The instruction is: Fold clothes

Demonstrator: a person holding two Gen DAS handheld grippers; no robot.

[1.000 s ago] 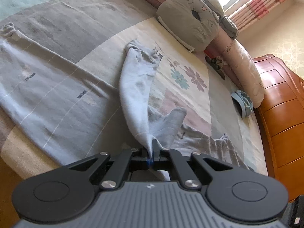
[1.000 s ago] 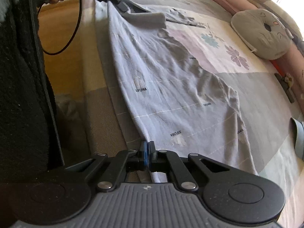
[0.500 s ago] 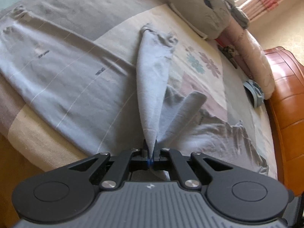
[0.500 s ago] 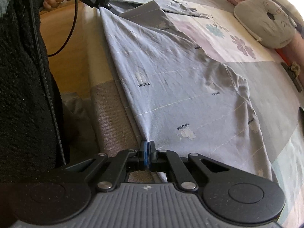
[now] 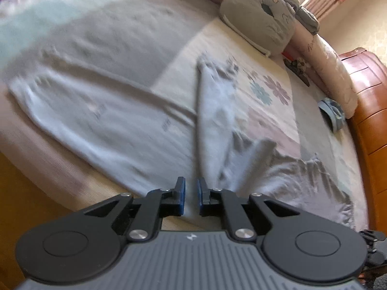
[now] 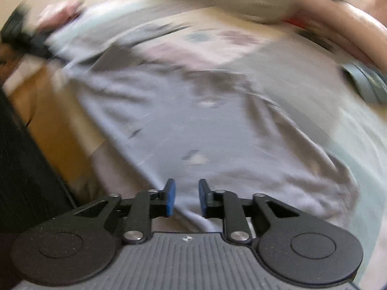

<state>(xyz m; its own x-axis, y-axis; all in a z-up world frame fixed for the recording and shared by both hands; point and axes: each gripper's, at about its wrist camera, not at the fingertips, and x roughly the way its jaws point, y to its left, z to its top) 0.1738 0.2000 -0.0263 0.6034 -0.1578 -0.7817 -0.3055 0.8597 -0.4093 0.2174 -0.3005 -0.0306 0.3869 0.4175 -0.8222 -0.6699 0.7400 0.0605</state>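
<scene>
Item: pale grey-blue garment (image 5: 101, 111), long-sleeved, spread flat across the patchwork bedspread (image 5: 135, 31); one sleeve (image 5: 212, 120) doubled inward, likely the first fold. Hem lies along the near bed edge, within easy reach. Left gripper (image 5: 191, 195): jaws slightly parted, nothing between them. Right gripper (image 6: 186, 198): jaws parted wider, empty, cloth lying beneath. Grey cushion (image 5: 261, 17) and pink bolster (image 5: 333, 72) at the headboard side. Both views blurred.

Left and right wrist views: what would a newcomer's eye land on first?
The pale blue garment spread flat across the bed, one strip of it running up the middle. Both the left gripper and right gripper sit open at its near edge. A grey cushion sits far right.
</scene>
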